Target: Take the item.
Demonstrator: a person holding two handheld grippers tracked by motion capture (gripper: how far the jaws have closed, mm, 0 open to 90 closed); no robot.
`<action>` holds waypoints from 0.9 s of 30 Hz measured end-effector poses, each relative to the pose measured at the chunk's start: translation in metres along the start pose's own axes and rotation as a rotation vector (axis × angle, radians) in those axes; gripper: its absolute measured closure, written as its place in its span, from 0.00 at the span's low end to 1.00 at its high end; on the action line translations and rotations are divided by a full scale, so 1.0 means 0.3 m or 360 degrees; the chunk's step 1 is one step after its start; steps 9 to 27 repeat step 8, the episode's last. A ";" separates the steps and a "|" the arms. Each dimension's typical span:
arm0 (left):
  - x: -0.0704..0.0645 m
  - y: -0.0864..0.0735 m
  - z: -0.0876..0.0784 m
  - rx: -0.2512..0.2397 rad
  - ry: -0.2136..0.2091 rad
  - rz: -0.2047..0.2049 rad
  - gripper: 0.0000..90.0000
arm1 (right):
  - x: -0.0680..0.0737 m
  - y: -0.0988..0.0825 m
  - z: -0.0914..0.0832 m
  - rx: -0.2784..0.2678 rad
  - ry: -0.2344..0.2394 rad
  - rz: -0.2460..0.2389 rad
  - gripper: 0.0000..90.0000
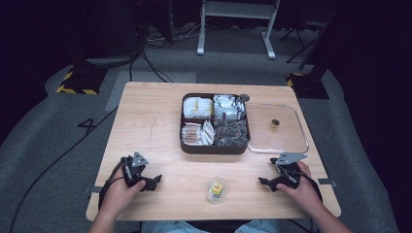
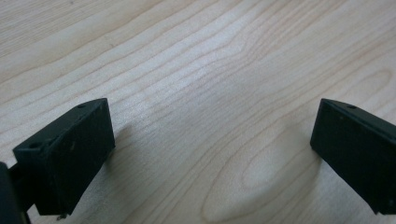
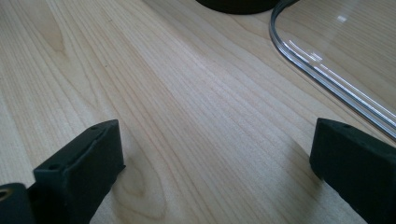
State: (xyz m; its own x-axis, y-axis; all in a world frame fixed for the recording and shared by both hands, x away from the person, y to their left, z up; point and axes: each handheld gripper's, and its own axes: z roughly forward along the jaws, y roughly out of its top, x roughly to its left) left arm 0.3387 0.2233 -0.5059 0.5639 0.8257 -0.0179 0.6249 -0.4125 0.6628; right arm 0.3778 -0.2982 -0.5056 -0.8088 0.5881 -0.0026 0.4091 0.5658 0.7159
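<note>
A dark brown box (image 1: 215, 147) with several compartments of wrapped packets stands at the table's middle. A clear lid (image 1: 277, 126) with a small knob lies flat just right of it; its rim (image 3: 327, 74) also curves through the right gripper view. A small clear cup (image 1: 216, 189) with something yellow inside sits near the front edge. My left gripper (image 1: 154, 182) rests on the wood at the front left, open, nothing between its jaws (image 2: 212, 154). My right gripper (image 1: 265, 182) rests at the front right, open and empty (image 3: 217, 158), jaws pointing toward the cup.
The wooden table (image 1: 145, 121) has bare room left of the box and between the two grippers. Beyond the far edge are cables, a white frame's legs (image 1: 233, 29) and dark stands with yellow-black tape (image 1: 77, 82) on the grey floor.
</note>
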 end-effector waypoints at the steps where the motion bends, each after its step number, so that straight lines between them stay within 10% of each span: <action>1: -0.001 0.000 0.000 0.0000 0.0002 -0.0005 0.00 | 0.000 0.000 0.000 0.0000 0.0000 0.0000 0.03; 27: -0.001 0.000 -0.001 0.0002 0.0006 -0.0006 0.00 | 0.000 0.000 0.000 0.0000 0.0000 0.0000 0.03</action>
